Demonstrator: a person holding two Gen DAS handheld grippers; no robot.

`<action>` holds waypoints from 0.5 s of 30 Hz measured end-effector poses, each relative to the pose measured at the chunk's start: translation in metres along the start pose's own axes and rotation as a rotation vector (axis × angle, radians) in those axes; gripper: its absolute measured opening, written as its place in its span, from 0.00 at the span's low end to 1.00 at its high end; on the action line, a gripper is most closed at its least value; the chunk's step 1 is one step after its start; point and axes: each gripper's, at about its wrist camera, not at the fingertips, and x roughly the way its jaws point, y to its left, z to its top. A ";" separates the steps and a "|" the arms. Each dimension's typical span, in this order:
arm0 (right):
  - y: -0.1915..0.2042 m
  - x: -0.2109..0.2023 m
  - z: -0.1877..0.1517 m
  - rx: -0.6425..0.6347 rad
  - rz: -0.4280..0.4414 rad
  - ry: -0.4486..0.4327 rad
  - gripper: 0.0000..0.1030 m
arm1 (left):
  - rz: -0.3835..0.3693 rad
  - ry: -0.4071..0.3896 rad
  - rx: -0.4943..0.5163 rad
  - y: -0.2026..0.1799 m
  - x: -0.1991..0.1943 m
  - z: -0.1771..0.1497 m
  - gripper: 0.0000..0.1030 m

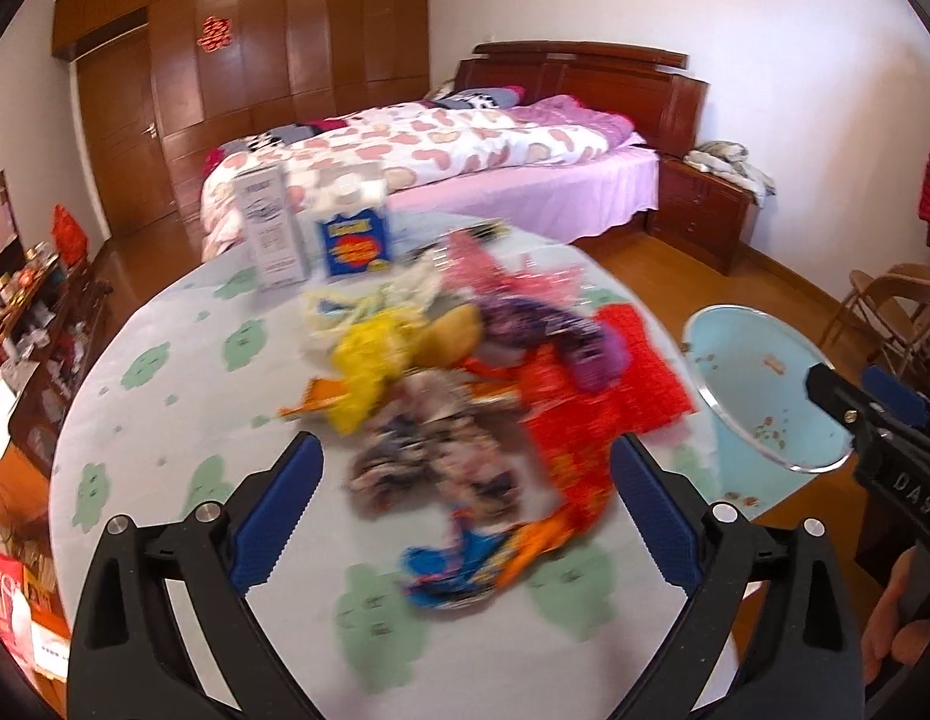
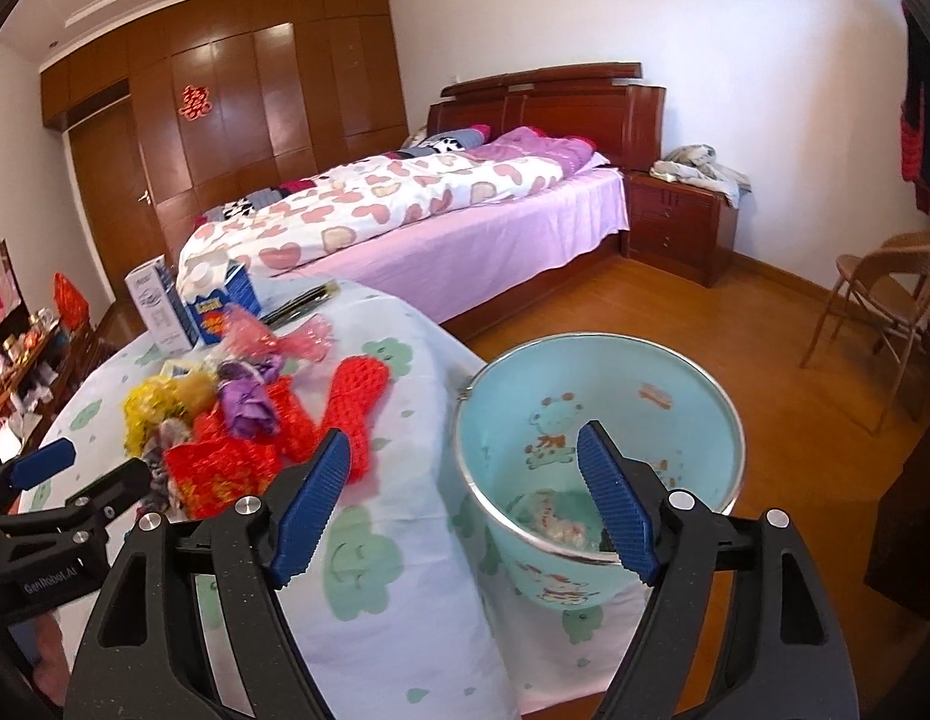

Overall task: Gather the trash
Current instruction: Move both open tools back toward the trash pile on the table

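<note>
A pile of crumpled wrappers (image 1: 459, 384) lies on the round table (image 1: 183, 420): yellow, purple, pink, red and patterned pieces. A blue and orange wrapper (image 1: 465, 564) lies nearest. My left gripper (image 1: 465, 456) is open above the near side of the pile, holding nothing. A light blue trash bin (image 2: 597, 420) stands on the floor beside the table's right edge, with some scraps inside. My right gripper (image 2: 465, 444) is open and empty, over the gap between the table edge and the bin. The pile also shows in the right wrist view (image 2: 237, 420).
Two cartons, one white (image 1: 273, 228) and one blue (image 1: 357, 240), stand at the table's far side. A bed (image 2: 441, 210) and nightstand (image 2: 681, 228) are behind. A folding chair (image 2: 879, 312) stands at right. A cluttered shelf (image 1: 33, 312) is at left.
</note>
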 end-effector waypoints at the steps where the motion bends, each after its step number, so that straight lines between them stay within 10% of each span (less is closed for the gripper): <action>1: 0.004 0.001 -0.002 -0.006 0.007 0.006 0.74 | 0.004 0.003 -0.007 0.005 0.000 -0.002 0.92; 15: 0.051 0.009 -0.025 -0.073 0.089 0.061 0.69 | 0.094 0.050 -0.118 0.094 0.005 -0.032 0.92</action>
